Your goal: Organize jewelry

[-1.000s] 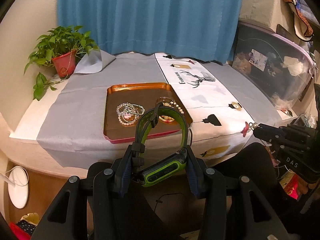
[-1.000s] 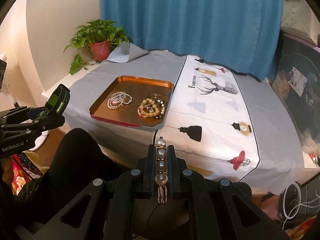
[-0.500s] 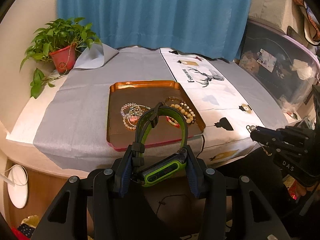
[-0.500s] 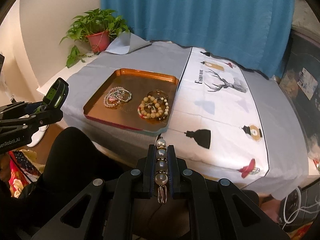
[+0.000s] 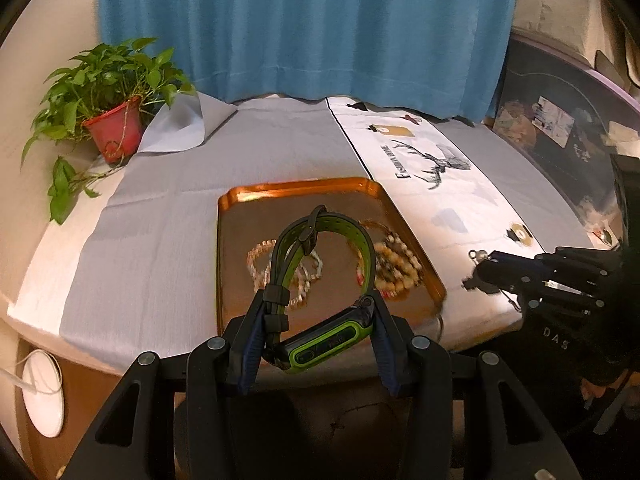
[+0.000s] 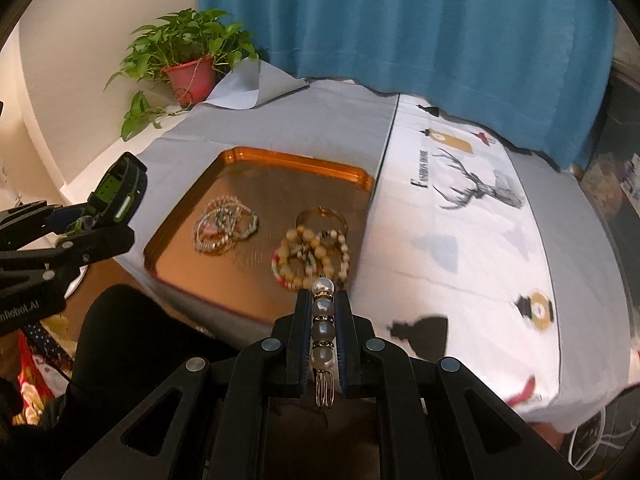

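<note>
1. Left wrist view: the left gripper (image 5: 316, 344) is clamped on a green-and-black fitness band (image 5: 320, 344), its pads pressing the two ends of the tracker body while the strap loops up ahead of the fingers. The copper tray (image 5: 296, 190) lies at 12 o'clock from the band, on the grey tablecloth (image 5: 160, 240).
2. Right wrist view: the right gripper (image 6: 323, 336) is nearly closed, pinching a pearl bead bracelet (image 6: 322, 328) lengthwise between its pads, with the metal clasp hanging at the 6 o'clock end.
3. In the tray, a pile of thin beaded bracelets (image 6: 224, 228) sits at 10 o'clock from the right gripper's tips and a heap of chunky wooden-bead bracelets (image 6: 312, 256) at 12 o'clock, just beyond them.
4. Step in hand, as I judge it: both pieces are being carried toward the tray, neither yet set down.
5. The next move likely calls for lowering each gripper over bare tray floor, the band toward the far, bare part at 12 o'clock and the pearl bracelet near the front edge, then parting the fingers gently so nothing tangles with the heaps.
6. The potted plant (image 6: 188, 68) at 11 o'clock stands well apart.
</note>
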`<state>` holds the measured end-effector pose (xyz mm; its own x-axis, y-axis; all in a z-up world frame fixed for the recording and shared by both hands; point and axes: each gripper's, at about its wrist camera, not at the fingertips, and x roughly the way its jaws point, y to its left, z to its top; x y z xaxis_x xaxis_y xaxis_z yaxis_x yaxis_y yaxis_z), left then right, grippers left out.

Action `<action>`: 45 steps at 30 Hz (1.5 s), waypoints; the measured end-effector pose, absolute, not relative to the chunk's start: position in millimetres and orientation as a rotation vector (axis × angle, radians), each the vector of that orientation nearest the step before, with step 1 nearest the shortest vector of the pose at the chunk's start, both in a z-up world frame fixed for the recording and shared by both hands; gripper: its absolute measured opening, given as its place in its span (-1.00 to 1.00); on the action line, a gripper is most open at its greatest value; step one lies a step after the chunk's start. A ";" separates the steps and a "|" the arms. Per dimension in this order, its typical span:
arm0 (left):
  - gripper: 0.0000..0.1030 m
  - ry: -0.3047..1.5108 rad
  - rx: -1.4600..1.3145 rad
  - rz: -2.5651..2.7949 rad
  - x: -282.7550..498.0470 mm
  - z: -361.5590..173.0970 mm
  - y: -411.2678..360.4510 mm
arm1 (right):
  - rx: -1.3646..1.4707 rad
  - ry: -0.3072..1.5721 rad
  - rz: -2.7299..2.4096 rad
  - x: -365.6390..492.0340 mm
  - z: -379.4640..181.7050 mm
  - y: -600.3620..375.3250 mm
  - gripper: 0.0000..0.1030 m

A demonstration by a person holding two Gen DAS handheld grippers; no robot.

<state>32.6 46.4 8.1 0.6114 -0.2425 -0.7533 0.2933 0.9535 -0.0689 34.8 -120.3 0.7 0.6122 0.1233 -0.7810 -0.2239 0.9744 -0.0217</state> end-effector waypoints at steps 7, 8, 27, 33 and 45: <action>-0.15 0.864 0.065 -0.301 81.2 -2.3 47.1 | -0.135 0.890 0.238 83.7 -8.8 -99.3 -0.77; -0.15 0.866 0.064 -0.299 86.0 -4.4 47.1 | -0.134 0.894 0.244 89.6 -11.5 -97.5 -0.77; 0.90 0.949 0.202 -0.098 140.9 -58.8 55.6 | -0.168 1.041 0.200 144.3 -73.8 -86.9 0.32; 0.90 0.960 0.175 -0.106 107.5 -50.3 54.0 | -0.145 1.036 0.195 115.0 -65.4 -95.4 0.33; 0.90 0.856 0.198 -0.084 13.3 -14.9 38.0 | -0.123 0.944 0.133 14.0 -40.9 -113.0 0.38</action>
